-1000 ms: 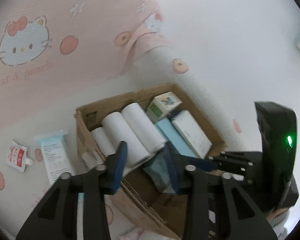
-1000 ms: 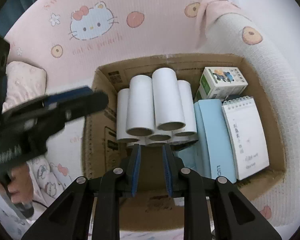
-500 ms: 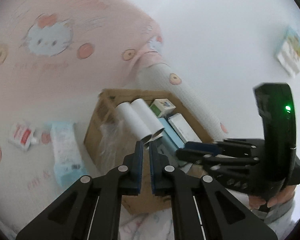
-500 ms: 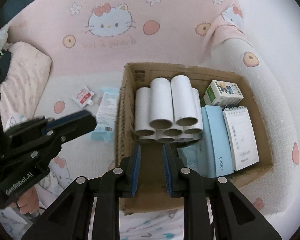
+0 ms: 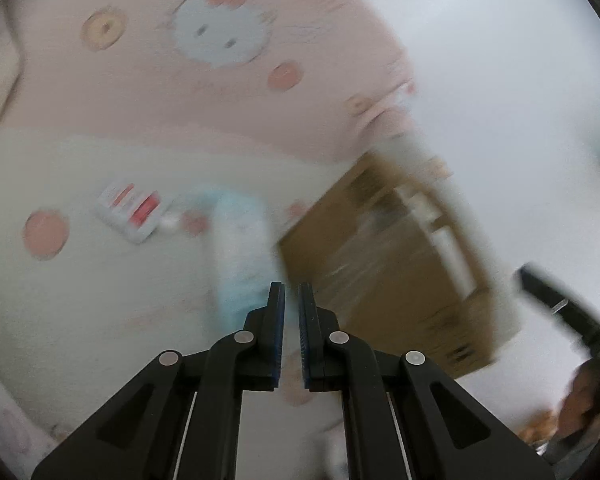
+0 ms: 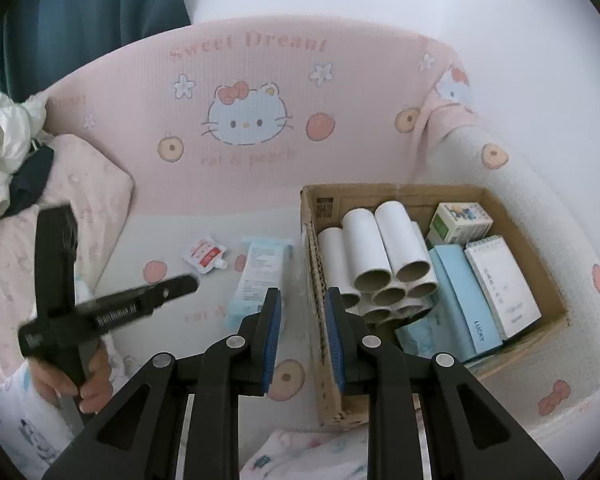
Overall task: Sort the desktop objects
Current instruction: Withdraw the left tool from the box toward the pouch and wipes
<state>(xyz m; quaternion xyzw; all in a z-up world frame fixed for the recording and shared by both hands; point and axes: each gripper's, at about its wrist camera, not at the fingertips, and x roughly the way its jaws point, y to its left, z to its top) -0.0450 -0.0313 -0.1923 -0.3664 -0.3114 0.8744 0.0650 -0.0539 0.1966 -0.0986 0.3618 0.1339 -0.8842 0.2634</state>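
Left gripper [image 5: 291, 300] clenched, empty; light-blue pack [image 6: 260, 276] just ahead-left, long axis pointing away. Right gripper [image 6: 302, 312] clenched, empty, straddling cardboard box [image 6: 314, 276] wall; tubes [image 6: 380, 248] lie lengthwise ahead-right.

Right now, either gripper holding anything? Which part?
Nothing held. Left gripper is shut and empty; right gripper is narrowed, with nothing between its pads.

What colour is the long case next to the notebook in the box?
Light blue. The case shows best in the right wrist view.
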